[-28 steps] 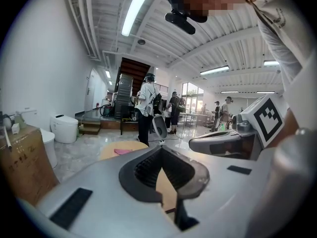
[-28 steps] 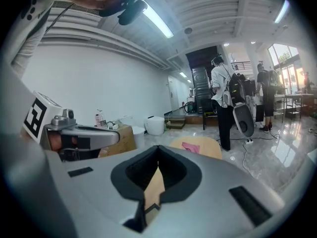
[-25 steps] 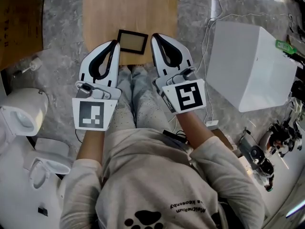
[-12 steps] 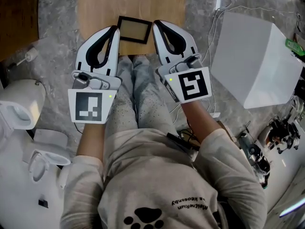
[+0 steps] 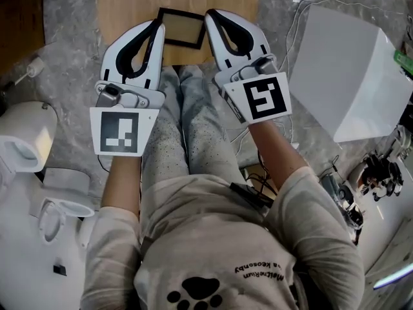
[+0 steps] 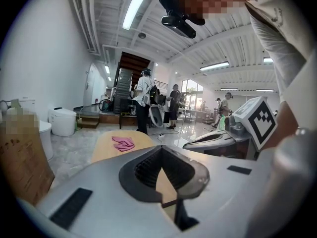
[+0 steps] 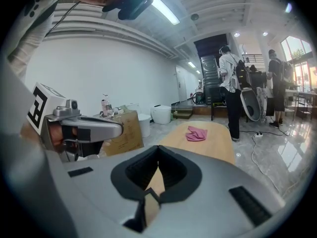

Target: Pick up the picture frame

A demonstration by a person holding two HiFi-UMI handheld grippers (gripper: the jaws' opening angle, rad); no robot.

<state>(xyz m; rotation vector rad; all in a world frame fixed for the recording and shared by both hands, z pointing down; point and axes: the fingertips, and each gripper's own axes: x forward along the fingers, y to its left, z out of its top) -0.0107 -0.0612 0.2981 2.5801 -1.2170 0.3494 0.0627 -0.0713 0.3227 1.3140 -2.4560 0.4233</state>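
The picture frame lies flat on the wooden table, close to the table's near edge and straight ahead of the person's knees. It sits between the tips of the two tongs as the head view shows them. The left gripper is at the frame's left side and the right gripper at its right side; whether either tip touches the frame cannot be told from above. Both tongs are closed with nothing in them: in each gripper view the dark pads meet in a point and only bare table shows through the gap behind. A pink cloth lies well apart, farther down the table. The frame looks small, with a thin dark border around a pale centre, so it is probably light and stiff, though the border gives little to grip. If the centre is glass, which the views do not settle, it would be slippery and breakable, so a grip on the pane is best avoided. Lying flat, it offers no raised edge, so the better hold is likely across one side rail, after opening the jaws and tipping or sliding the frame past the table's edge.
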